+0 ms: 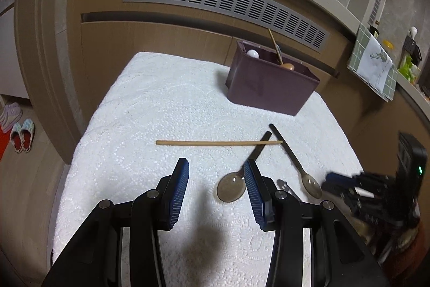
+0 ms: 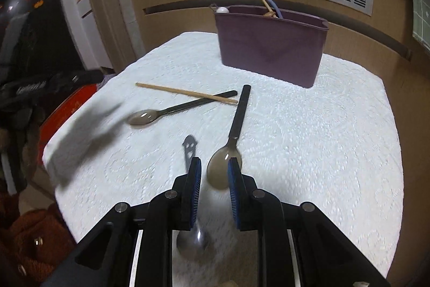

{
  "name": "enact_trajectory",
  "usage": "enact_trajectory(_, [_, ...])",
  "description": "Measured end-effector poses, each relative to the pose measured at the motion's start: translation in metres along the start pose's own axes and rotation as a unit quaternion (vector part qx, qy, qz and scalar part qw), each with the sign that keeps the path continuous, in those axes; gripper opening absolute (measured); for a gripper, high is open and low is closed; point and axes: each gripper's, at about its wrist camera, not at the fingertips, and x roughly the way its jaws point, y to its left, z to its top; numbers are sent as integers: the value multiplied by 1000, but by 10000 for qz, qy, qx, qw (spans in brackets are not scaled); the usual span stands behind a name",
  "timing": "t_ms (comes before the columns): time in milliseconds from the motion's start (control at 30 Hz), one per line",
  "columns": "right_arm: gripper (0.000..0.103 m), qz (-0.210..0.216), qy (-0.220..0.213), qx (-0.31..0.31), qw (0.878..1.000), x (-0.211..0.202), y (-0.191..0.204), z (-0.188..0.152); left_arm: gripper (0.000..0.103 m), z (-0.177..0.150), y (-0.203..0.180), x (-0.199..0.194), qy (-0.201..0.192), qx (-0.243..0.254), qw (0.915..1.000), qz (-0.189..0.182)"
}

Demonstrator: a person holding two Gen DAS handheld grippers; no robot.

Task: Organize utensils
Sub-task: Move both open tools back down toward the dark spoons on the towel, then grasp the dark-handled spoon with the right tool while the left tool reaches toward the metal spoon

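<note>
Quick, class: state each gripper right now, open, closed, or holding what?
Left gripper: open, holding nothing.
Right gripper: open, holding nothing; a spoon lies on the cloth beyond its fingertips.

In the right wrist view, the steel spoon (image 2: 192, 238) is mostly hidden behind the right gripper (image 2: 214, 166)'s near finger, so only its cut-out handle end and blurred bowl show, and the left gripper (image 2: 91, 109) is a grey smear at the left, its jaws unreadable. In the left wrist view, the right gripper (image 1: 357, 187) is blurred and cut off by the dark edge, and only that spoon's handle tip (image 1: 285, 186) shows beside the finger. The purple bin (image 1: 268, 82)'s walls hide most of its contents: only a white knob, a wooden stick and a brownish end poke out.
</note>
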Motion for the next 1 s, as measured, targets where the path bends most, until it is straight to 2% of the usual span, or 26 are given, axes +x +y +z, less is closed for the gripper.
enact_trajectory(233, [23, -110, 376, 541, 9978, 56, -29, 44, 44, 2, -7, 26, 306, 315, 9987, -252])
enact_trajectory(300, [23, -119, 434, 487, 9978, 67, -26, 53, 44, 8, -9, 36, 383, 381, 9981, -284])
enact_trajectory(433, [23, -501, 667, 226, 9963, 93, -16, 63, 44, 19, -10, 50, 479, 461, 9971, -361])
enact_trajectory(500, [20, -655, 587, 62, 9961, 96, -14, 63, 44, 21, -15, 55, 531, 557, 9960, -451])
enact_trajectory(533, [13, -669, 589, -3, 9960, 96, -14, 62, 44, 20, -17, 56, 561, 588, 9954, -503])
enact_trajectory(567, [12, -693, 579, -40, 9959, 94, -15, 61, 44, 18, -20, 58, 621, 615, 9944, -589])
enact_trajectory(667, [11, -657, 388, 177, 9969, 73, -32, 51, 44, 7, -28, 62, 870, 484, 9912, -875])
enact_trajectory(767, [11, -635, 254, 516, 9963, 49, -50, 38, 44, -7, -46, 71, 1323, 287, 9827, -1261])
enact_trajectory(833, [11, -704, 163, 615, 9955, 33, -56, 28, 44, -15, -65, 74, 1559, 449, 9782, -1298])
enact_trajectory(1000, [11, -743, -57, 694, 9948, 2, -61, 5, 44, -28, -116, 68, 1658, 1080, 9697, -1434])
